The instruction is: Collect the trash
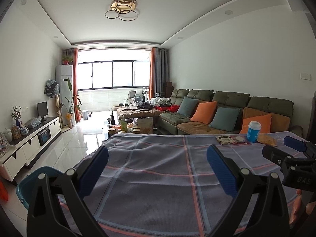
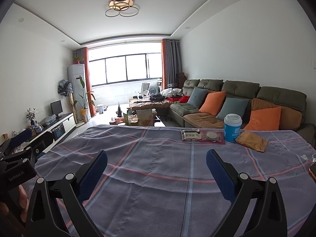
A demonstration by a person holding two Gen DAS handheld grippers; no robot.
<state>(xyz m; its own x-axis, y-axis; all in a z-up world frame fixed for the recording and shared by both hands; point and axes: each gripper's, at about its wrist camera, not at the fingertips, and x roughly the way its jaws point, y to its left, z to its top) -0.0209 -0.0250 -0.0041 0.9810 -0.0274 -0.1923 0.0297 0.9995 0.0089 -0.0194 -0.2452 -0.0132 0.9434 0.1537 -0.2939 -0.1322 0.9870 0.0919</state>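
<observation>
Left gripper (image 1: 158, 169) and right gripper (image 2: 157, 174) — both spread wide, holding nothing, above the plaid cloth (image 2: 158, 187). Trash sits at the cloth's far right edge: blue cup (image 2: 232, 127) upright, with 3 flat packets — white (image 2: 191, 135), red (image 2: 212, 136), tan (image 2: 251, 140) — in a left-to-right row.

Right gripper (image 2: 157, 172) spread wide with nothing between the blue pads (image 2: 92, 175), low over the plaid tablecloth (image 2: 158, 148). Beyond it, at the cloth's far edge, blue cup (image 2: 232, 127) with white lid standing upright; just left of the cup, red packet (image 2: 212, 136), then white packet (image 2: 191, 134) touching it; just right of the cup, yellow packet (image 2: 251, 140) lying flat. Well left of the cup, left gripper (image 2: 27, 140) above the cloth's edge; behind the cup, green sofa (image 2: 243, 98) with orange and blue cushions.
</observation>
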